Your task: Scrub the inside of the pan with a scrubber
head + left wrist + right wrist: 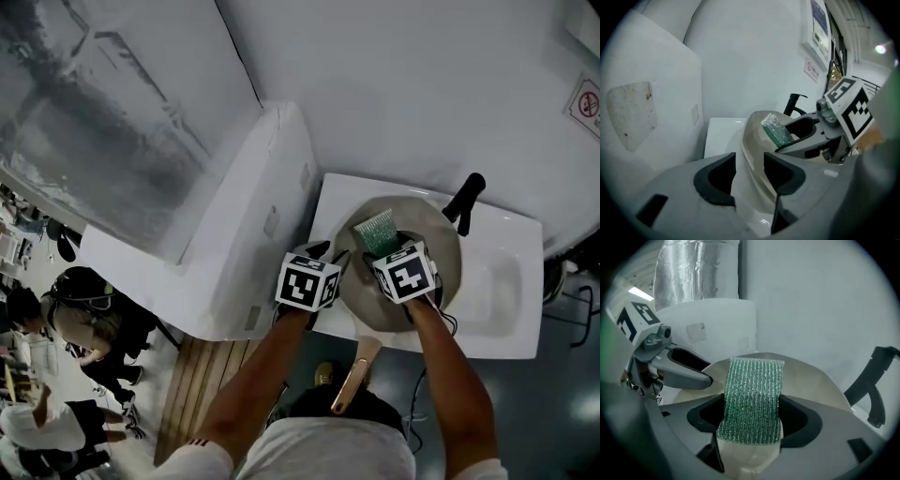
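My right tool (pixel 752 417) is clamped on the green scrubber (pixel 752 390) above the pan (pixel 433 225) on the white surface (pixel 506 281), my left tool (pixel 749 176) gapes loosely astride its left rim, so I judge the scrubbing itself remains to be done.

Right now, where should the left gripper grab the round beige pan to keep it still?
Grip the round beige pan by its thin left rim, from the left, one jaw inside, one outside. The open left gripper straddles it; the black handle sticks out far right, and the green mesh scrubber in the right gripper fills the middle.
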A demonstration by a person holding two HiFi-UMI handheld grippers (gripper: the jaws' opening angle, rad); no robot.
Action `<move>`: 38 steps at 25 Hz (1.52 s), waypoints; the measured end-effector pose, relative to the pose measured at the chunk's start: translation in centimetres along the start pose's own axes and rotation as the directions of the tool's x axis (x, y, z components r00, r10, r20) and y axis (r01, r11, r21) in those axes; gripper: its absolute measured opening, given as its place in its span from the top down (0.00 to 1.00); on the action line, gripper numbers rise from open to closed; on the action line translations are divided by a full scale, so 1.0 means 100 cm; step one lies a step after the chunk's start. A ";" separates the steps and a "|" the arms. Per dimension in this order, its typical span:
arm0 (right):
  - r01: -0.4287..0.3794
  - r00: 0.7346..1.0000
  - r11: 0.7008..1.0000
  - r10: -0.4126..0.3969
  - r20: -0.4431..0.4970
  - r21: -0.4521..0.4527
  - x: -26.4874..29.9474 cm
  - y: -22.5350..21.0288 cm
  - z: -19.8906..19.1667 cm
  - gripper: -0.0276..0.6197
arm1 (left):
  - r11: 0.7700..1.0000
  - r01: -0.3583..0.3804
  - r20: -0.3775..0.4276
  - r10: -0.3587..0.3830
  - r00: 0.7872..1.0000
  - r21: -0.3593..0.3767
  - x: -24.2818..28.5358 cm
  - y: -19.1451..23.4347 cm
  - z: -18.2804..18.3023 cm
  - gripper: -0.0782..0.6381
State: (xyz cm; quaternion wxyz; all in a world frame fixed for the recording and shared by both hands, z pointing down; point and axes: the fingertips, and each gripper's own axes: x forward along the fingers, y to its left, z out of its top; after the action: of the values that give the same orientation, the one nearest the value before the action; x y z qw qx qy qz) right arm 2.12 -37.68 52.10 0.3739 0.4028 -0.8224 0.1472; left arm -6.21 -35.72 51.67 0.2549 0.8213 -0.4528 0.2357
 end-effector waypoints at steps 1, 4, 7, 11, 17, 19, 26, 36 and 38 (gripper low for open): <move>-0.004 1.000 1.000 0.004 -0.006 -0.001 0.004 0.001 0.000 0.41 | 1.000 0.000 -0.005 0.000 1.000 -0.003 0.001 0.001 -0.001 0.62; -0.017 1.000 1.000 0.017 -0.018 -0.001 0.014 0.004 -0.002 0.41 | 1.000 0.001 -0.017 -0.001 1.000 -0.012 0.004 0.002 -0.005 0.62; -0.022 0.999 1.000 0.022 -0.033 -0.003 0.021 0.005 -0.005 0.41 | 1.000 0.000 -0.019 0.000 1.000 -0.015 0.005 0.002 -0.006 0.68; -0.022 0.999 1.000 0.022 -0.044 0.002 0.031 0.004 -0.008 0.41 | 1.000 -0.009 -0.016 0.009 1.000 -0.022 0.007 0.002 -0.007 0.75; -0.012 0.998 1.000 0.012 -0.057 0.001 0.039 -0.005 -0.011 0.41 | 0.999 -0.016 -0.012 0.016 1.000 -0.044 0.007 0.003 -0.008 0.76; 0.007 0.997 1.000 -0.007 -0.079 -0.003 0.036 -0.012 -0.015 0.41 | 0.999 -0.017 -0.013 0.016 1.000 -0.046 0.007 0.004 -0.009 0.76; 0.086 0.991 0.996 -0.083 -0.103 0.024 0.024 -0.052 -0.033 0.41 | 0.999 -0.017 -0.012 0.016 1.000 -0.048 0.008 0.006 -0.011 0.76; 0.138 0.982 0.990 -0.132 -0.136 0.035 0.000 -0.069 -0.046 0.41 | 0.998 0.002 0.002 -0.002 1.000 -0.070 0.009 0.006 -0.011 0.76; 0.114 0.986 0.993 -0.110 -0.127 0.029 -0.004 -0.054 -0.042 0.41 | 0.997 0.005 0.008 -0.005 1.000 -0.074 0.008 0.005 -0.011 0.76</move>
State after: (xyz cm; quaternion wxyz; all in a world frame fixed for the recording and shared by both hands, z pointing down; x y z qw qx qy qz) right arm 8.54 -38.57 54.33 0.4250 0.4450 -0.7707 0.1655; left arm -6.46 -35.80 53.10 0.2838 0.8134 -0.4601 0.2148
